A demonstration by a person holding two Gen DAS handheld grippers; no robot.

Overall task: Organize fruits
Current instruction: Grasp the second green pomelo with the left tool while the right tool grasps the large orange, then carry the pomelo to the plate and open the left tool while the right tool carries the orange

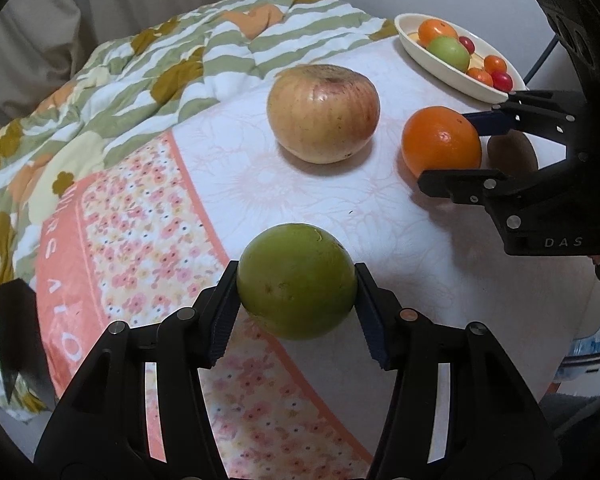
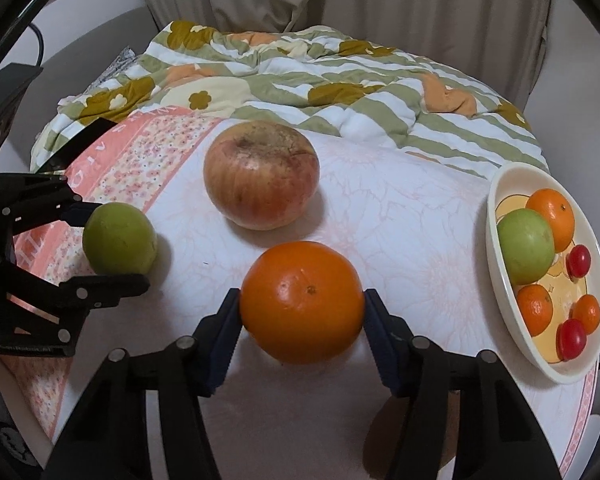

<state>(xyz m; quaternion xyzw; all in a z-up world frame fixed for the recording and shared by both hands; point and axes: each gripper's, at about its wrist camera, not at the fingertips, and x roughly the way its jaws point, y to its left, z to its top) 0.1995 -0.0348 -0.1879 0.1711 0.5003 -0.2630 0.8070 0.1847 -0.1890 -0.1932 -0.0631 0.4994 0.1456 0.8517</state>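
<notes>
A green round fruit [image 1: 296, 280] sits between the blue pads of my left gripper [image 1: 296, 276], which is shut on its two sides low over the floral cloth. In the right wrist view the same fruit [image 2: 118, 238] shows at the left inside the left gripper [image 2: 118, 246]. My right gripper [image 2: 302, 300] is shut on an orange [image 2: 302, 300], both pads against its sides; in the left wrist view that orange [image 1: 440, 140] and right gripper [image 1: 444, 148] are at the right. A large red-yellow apple [image 1: 324, 114] [image 2: 260, 176] stands free between and beyond them.
A cream oval bowl [image 2: 491, 236] [image 1: 440, 68] at the right holds a green fruit, small oranges and red cherry tomatoes. A rumpled green-striped quilt [image 2: 340, 80] lies behind the fruit. The pink-and-white cloth [image 1: 260, 184] covers the surface; its edge drops off near me.
</notes>
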